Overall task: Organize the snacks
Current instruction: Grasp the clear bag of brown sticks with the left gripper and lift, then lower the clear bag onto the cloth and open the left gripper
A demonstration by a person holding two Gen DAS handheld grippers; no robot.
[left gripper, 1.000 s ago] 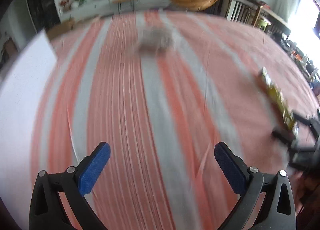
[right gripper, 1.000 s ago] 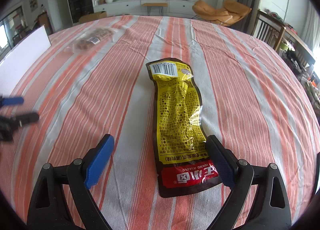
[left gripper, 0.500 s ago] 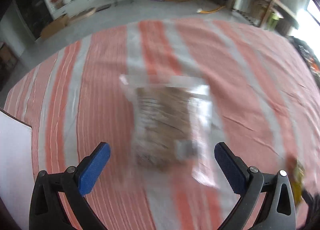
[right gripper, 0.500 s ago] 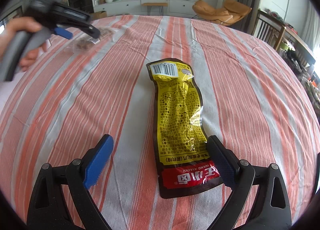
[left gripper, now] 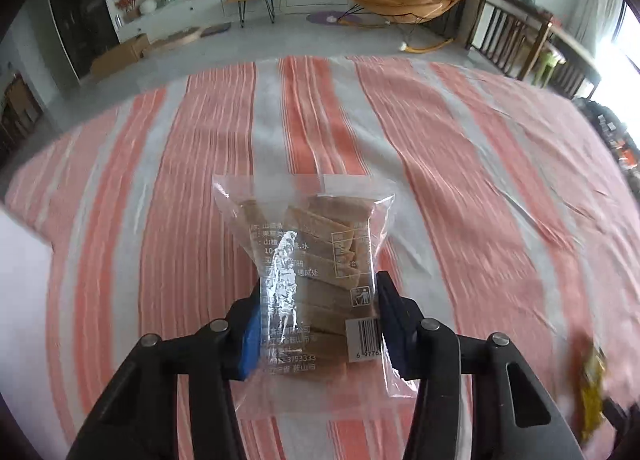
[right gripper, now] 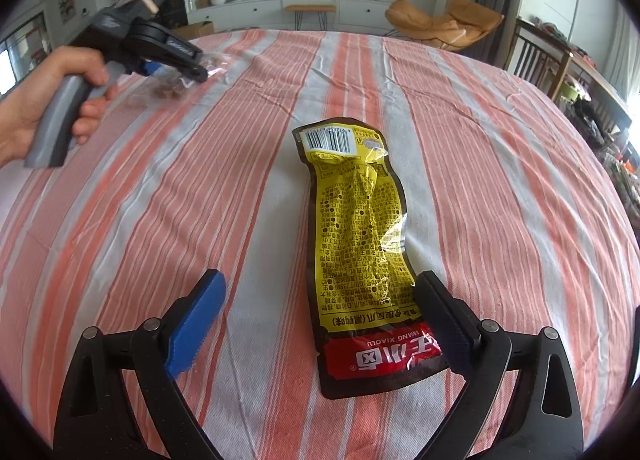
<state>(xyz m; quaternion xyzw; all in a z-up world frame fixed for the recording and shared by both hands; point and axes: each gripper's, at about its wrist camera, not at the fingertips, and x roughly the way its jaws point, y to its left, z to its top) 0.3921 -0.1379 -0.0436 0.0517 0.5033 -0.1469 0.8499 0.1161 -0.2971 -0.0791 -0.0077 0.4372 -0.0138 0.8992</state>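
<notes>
A clear bag of brown snack bars (left gripper: 312,260) lies on the striped tablecloth (left gripper: 480,200). My left gripper (left gripper: 318,316) is shut on its near end, one blue pad on each side. In the right wrist view the left gripper (right gripper: 192,68) shows at the far left, held by a hand, with the clear bag (right gripper: 168,88) under it. A yellow and black snack pouch (right gripper: 360,228) lies lengthwise in front of my right gripper (right gripper: 320,320), which is open, its right finger beside the pouch's red end.
A white board (left gripper: 20,300) stands at the table's left edge. The yellow pouch (left gripper: 592,392) shows blurred at the lower right of the left wrist view. Chairs, an orange lounger and a TV stand lie beyond the table.
My left gripper moved forward across the table to the clear bag and closed on it. My right gripper stayed still and open over the yellow pouch.
</notes>
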